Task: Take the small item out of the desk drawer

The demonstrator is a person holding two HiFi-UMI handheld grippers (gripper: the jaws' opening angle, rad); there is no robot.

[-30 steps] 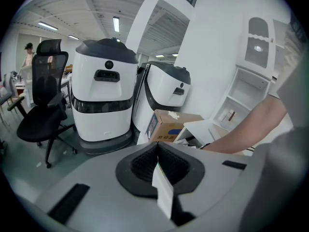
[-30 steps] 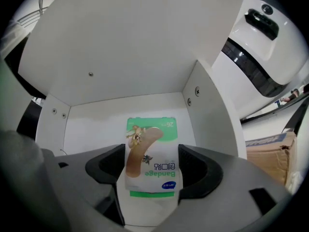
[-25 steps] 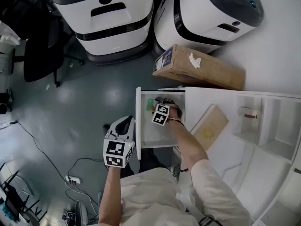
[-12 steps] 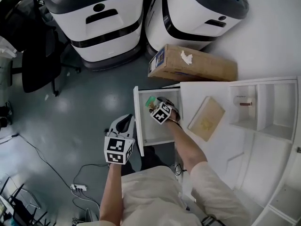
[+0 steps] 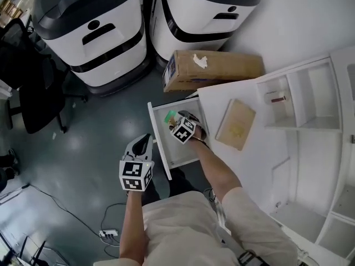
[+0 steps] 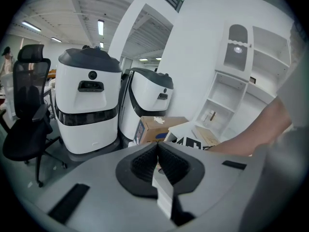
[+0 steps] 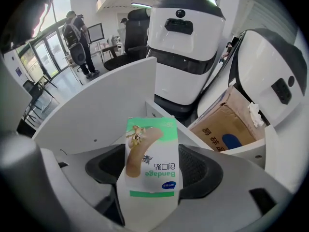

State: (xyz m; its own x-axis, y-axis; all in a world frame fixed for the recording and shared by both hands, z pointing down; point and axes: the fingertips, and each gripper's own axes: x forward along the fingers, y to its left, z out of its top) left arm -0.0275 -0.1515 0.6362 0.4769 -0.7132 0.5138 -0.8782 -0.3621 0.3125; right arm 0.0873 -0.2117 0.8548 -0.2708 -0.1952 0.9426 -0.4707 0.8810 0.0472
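Note:
The white desk drawer (image 5: 157, 140) stands pulled open beside the desk top. My right gripper (image 5: 178, 123) is down inside it, shut on a small white-and-green bandage box (image 7: 150, 163) that stands upright between the jaws; its green end (image 5: 169, 116) shows in the head view. My left gripper (image 5: 142, 146) hangs outside the drawer's front panel over the floor, jaws pressed together with nothing between them (image 6: 157, 161).
A cardboard box (image 5: 211, 68) lies on the floor behind the drawer, with two white robot bases (image 5: 91, 35) beyond it. A tan book (image 5: 235, 124) rests on the white desk (image 5: 266, 148). Shelving (image 5: 310, 93) stands at right, an office chair (image 5: 30, 87) at left.
The head camera has swung, so the whole scene sits shifted up and left. My right gripper stays in the drawer on the box; the left one keeps its place by the drawer front.

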